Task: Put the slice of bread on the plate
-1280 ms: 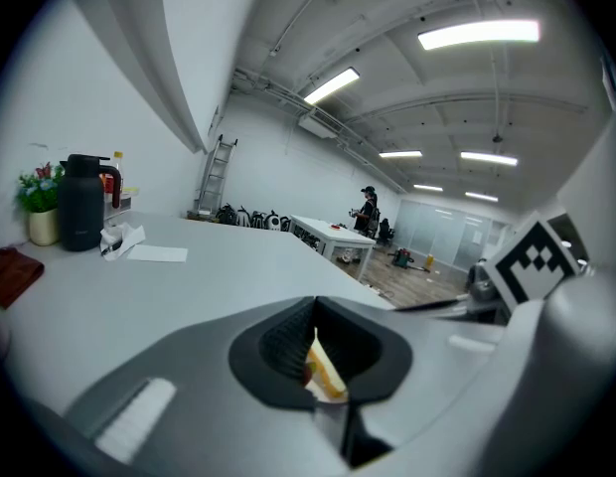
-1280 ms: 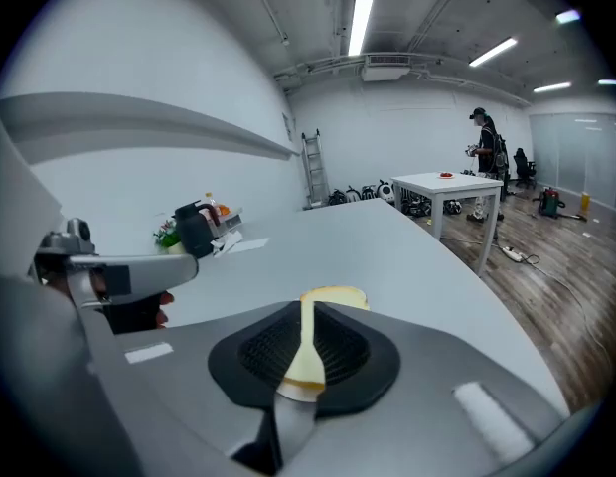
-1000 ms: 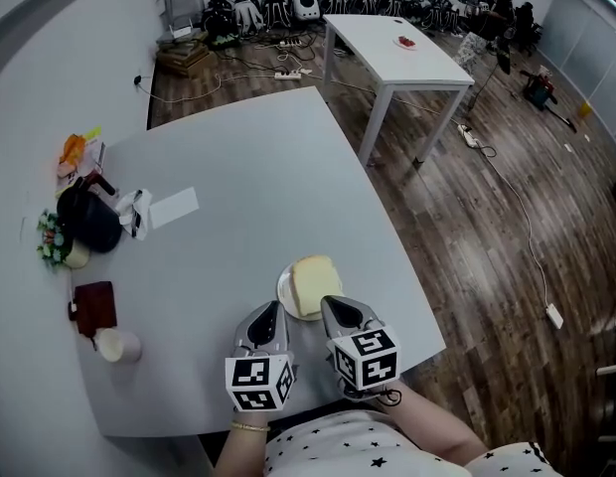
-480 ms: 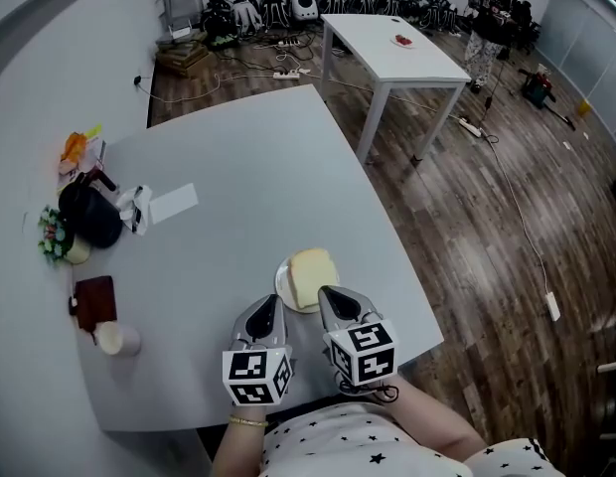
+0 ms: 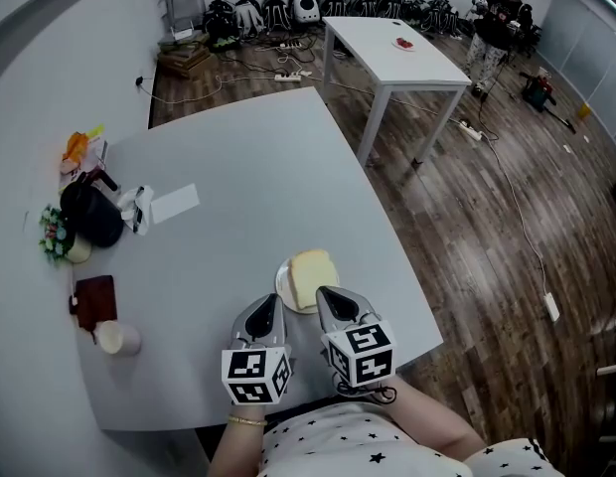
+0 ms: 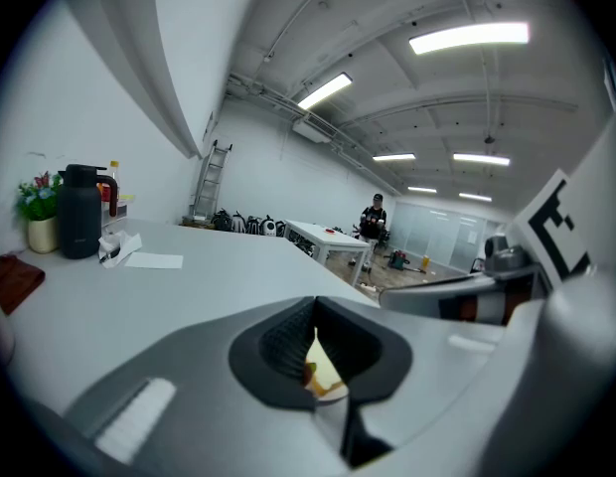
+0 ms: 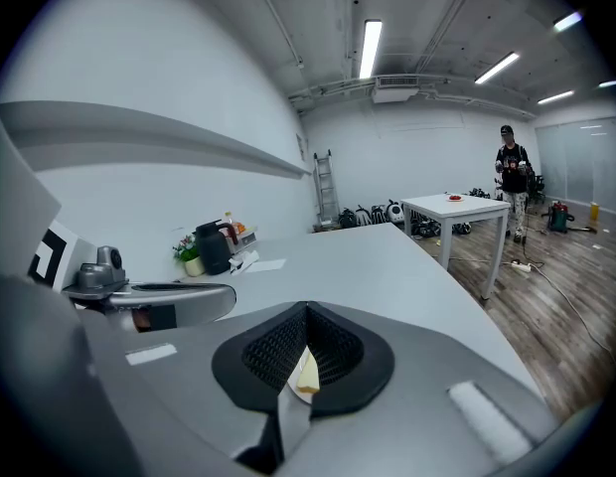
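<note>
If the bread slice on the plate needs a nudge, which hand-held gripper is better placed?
Probably the right hand-held gripper: its closed tip sits at the near edge of the bread slice, while the left hand-held gripper is beside the bare rim of the plate, farther from the slice.

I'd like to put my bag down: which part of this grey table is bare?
The table's far half is bare, from the paper to the right edge. So is the middle, between flask and bread. The left edge is crowded: flask, plant, cup.
</note>
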`<act>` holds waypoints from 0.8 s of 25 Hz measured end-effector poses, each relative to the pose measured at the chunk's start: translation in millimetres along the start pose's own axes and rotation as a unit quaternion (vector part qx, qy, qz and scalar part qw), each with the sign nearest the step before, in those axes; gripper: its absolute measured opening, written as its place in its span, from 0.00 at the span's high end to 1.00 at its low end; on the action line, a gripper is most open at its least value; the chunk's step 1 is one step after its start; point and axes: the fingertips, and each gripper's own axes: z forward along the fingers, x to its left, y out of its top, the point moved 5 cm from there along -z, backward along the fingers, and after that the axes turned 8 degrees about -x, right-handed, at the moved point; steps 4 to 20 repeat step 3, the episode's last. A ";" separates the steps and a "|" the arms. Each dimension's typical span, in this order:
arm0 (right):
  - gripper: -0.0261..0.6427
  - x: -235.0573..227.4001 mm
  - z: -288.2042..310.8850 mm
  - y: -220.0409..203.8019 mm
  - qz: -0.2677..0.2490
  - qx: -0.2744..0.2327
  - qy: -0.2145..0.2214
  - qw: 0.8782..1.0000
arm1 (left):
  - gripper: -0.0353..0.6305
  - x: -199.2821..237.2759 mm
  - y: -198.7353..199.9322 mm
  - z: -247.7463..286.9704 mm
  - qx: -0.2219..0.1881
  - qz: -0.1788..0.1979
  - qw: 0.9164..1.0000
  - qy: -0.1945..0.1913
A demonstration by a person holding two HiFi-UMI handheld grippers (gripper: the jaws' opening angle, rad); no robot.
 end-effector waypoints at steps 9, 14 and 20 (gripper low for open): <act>0.96 0.5 -0.8 0.2 0.001 -0.001 0.000 1.000 | 0.93 0.7 -0.2 0.0 0.001 0.004 1.000 0.000; 0.96 0.5 -0.8 0.2 0.001 -0.001 0.000 1.000 | 0.93 0.7 -0.2 0.0 0.001 0.004 1.000 0.000; 0.96 0.5 -0.8 0.2 0.001 -0.001 0.000 1.000 | 0.93 0.7 -0.2 0.0 0.001 0.004 1.000 0.000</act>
